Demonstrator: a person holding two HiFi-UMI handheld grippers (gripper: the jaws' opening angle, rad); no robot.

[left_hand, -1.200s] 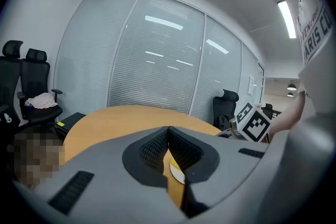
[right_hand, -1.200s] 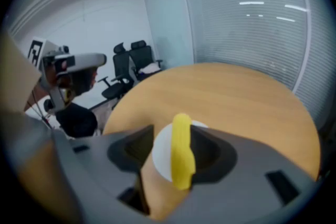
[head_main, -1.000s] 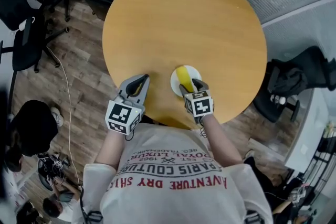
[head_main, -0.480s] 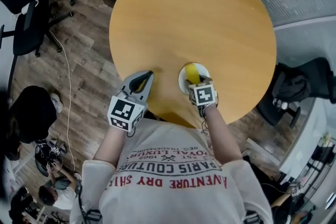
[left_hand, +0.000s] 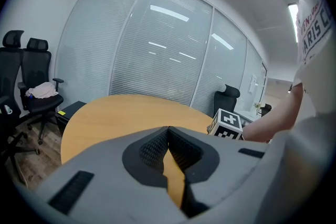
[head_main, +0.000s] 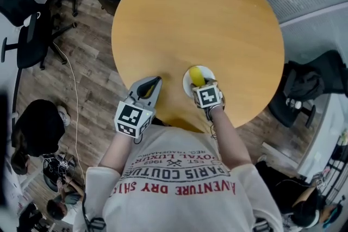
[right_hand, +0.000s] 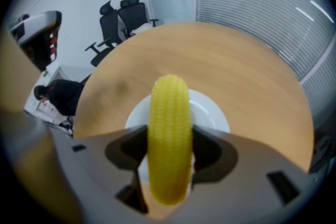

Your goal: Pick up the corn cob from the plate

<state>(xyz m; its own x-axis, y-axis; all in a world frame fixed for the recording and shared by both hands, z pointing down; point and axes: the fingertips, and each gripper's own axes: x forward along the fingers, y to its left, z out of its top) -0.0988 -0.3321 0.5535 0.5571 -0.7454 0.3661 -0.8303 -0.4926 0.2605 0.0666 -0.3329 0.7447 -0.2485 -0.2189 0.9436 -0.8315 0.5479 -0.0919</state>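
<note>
The yellow corn cob (right_hand: 169, 113) now lies between the lowered right claw's (right_hand: 169, 136) opening jaws, with the round white plate (right_hand: 212, 110) beneath it, ready for clamping. The left claw's (left_hand: 168, 136) jaws are together.

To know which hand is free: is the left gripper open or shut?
Shut. The left gripper shows, in its own view, jaws meeting at the tips with nothing between them.

Left tongs (left_hand: 168, 128), jaws together, above round wood table (left_hand: 121, 113); office chairs (left_hand: 31, 73) at left.

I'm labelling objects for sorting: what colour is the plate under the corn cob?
White. The plate shows best in the right gripper view, beneath the yellow corn cob.
</note>
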